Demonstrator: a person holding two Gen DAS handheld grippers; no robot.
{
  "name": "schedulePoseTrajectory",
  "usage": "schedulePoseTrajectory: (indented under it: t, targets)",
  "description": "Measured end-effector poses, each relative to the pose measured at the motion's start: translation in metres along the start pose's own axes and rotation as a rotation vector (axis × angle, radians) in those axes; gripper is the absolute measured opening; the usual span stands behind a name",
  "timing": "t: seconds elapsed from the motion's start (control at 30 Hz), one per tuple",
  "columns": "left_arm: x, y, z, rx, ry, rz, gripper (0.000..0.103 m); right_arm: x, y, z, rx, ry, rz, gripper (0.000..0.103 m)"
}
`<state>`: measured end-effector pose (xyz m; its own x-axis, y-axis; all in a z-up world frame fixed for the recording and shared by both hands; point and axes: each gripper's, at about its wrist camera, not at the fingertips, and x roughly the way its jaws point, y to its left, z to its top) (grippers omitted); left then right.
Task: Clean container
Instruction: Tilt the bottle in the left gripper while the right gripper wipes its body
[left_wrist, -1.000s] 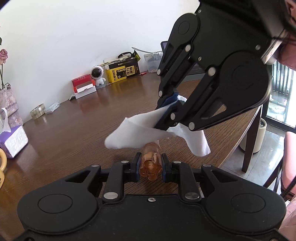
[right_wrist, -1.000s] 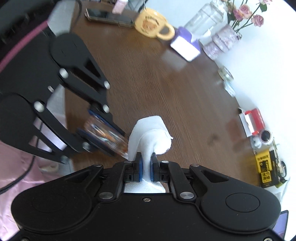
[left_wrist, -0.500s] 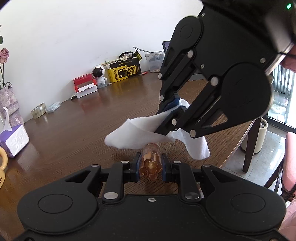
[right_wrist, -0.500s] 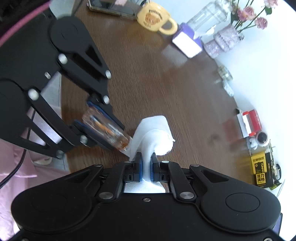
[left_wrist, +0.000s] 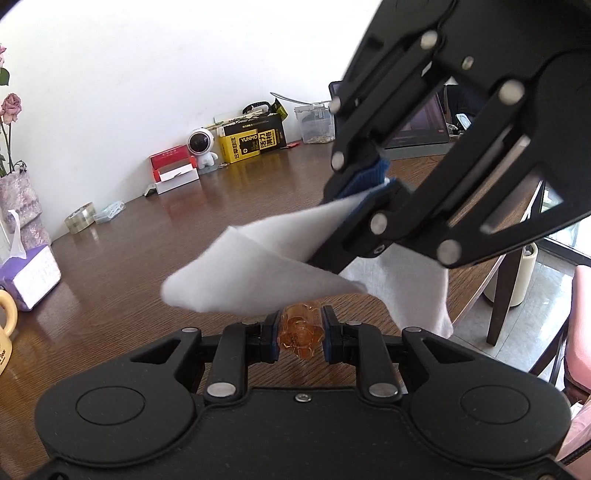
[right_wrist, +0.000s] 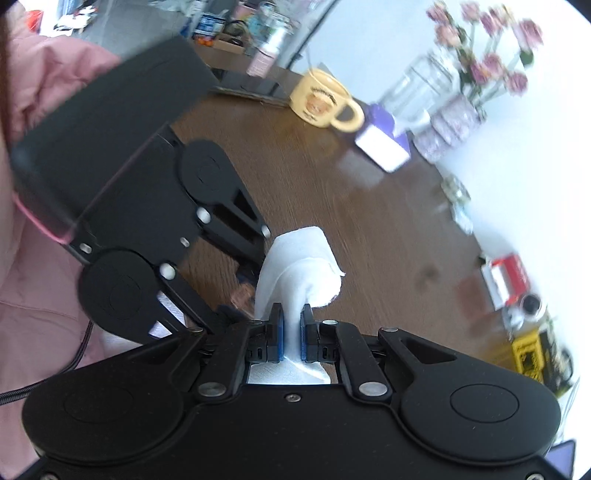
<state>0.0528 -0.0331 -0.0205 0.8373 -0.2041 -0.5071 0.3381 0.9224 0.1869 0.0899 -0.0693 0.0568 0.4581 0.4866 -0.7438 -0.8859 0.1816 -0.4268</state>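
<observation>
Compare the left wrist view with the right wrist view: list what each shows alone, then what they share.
Left wrist only: the small amber transparent container clearly clamped in the left gripper, and a roll of clear tape.

Right wrist only: a pink sleeve and the pink roses' blooms.

Both: the white folded cloth pinched by the right gripper, the brown wooden table and the yellow mug.

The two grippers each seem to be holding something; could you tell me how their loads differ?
The left gripper is shut on a small amber bottle, rigid and see-through; the right gripper is shut on a white cloth, soft, opaque and folded. The bottle barely clears its fingers, while the cloth spills well past. Both loads are held above the wooden table.
</observation>
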Motion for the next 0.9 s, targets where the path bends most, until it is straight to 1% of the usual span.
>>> schedulePoseTrajectory:
  t: [0.17,0.4,0.53,0.77,0.9]
  targets:
    - [-0.001,0.0,0.001,0.0,0.0,-0.003,0.021,0.022,-0.013,-0.016,0.089,0.061,-0.007,0.008]
    - [0.0,0.0,0.002,0.001,-0.001,-0.006,0.021,0.042,-0.025,-0.034,0.178,0.095,-0.055,0.008]
    - [0.002,0.003,0.002,0.001,0.001,-0.001,0.021,0.036,-0.017,-0.033,0.181,0.064,-0.052,0.008]
    - [0.003,0.003,0.002,0.005,0.004,0.001,0.021,-0.003,0.008,-0.018,0.116,-0.057,-0.006,0.008]
    - [0.002,0.002,0.002,0.005,0.004,0.0,0.021,-0.017,0.016,-0.013,0.082,-0.101,0.014,0.008]
